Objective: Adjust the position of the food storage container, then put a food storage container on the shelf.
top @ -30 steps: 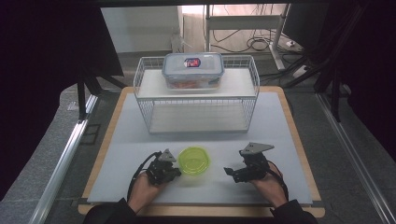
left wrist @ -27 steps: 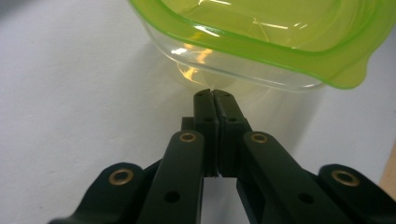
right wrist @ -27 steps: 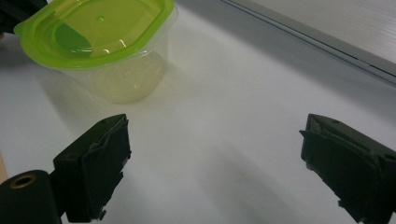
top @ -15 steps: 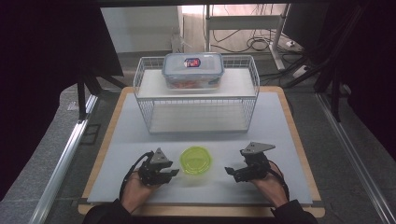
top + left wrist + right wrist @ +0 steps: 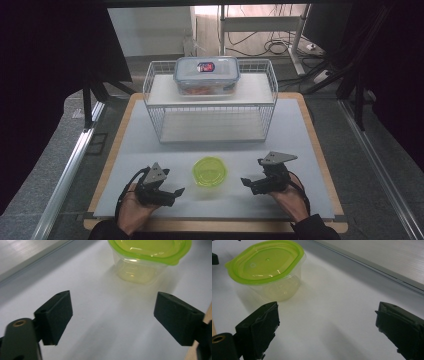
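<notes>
A small clear tub with a lime-green lid [image 5: 210, 171] stands on the white mat near the front, between my two grippers. My left gripper [image 5: 174, 194] lies to its left, open, jaws pointing toward the tub and a short way off it. In the left gripper view the tub [image 5: 147, 257] sits ahead of the open left gripper [image 5: 113, 315], with nothing between the jaws. My right gripper [image 5: 248, 183] rests to the tub's right, open and empty. The right gripper view has the tub [image 5: 268, 272] at the upper left, beyond the open right gripper [image 5: 327, 322].
A white wire rack [image 5: 155, 100] stands at the back of the mat. On its upper shelf sits a clear lidded food box [image 5: 206, 74] with red contents. The wooden table edge [image 5: 320, 150] frames the mat.
My left gripper has drawn back to the left and toward the front edge, away from the tub. The right gripper and the tub have stayed put.
</notes>
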